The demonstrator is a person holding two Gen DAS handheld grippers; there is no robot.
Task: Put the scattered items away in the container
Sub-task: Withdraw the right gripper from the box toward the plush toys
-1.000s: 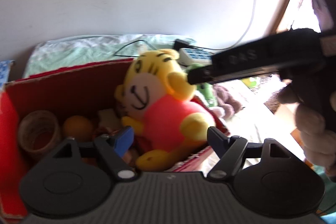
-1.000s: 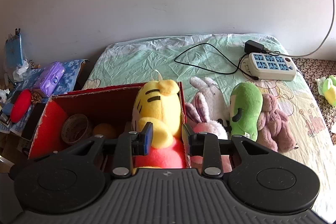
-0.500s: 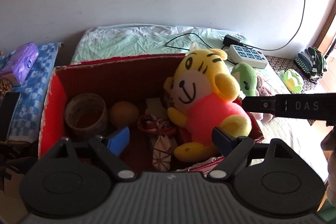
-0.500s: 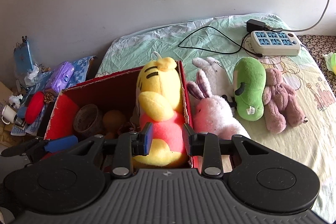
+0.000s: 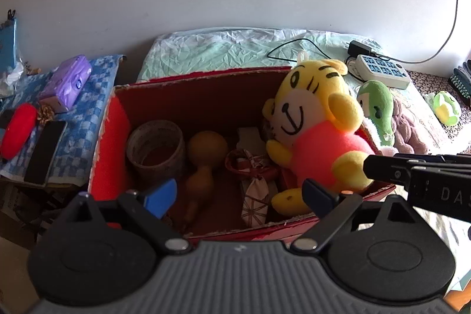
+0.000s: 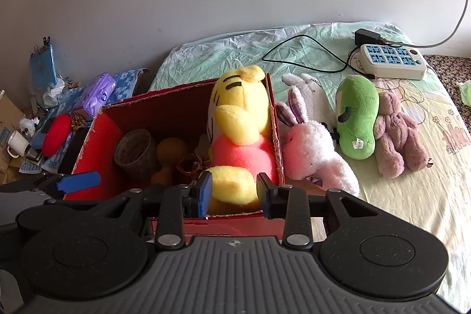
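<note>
The tiger [image 5: 316, 131] sits inside the box [image 5: 206, 80], against its right wall; left gripper [image 5: 238, 194] is opening, empty; right gripper [image 6: 232, 190] is opening, nothing pinched; next step, as judged: fetch the rabbit [image 6: 315, 149] just beside the box.

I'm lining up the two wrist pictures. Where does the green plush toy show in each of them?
Left wrist view: the green plush toy lies right of centre, just beyond the red cardboard box's right end, behind the yellow tiger plush.
Right wrist view: it lies upper right on the bed, between a white rabbit plush and a mauve plush.
Shared landmark: the white power strip beyond it.
</note>
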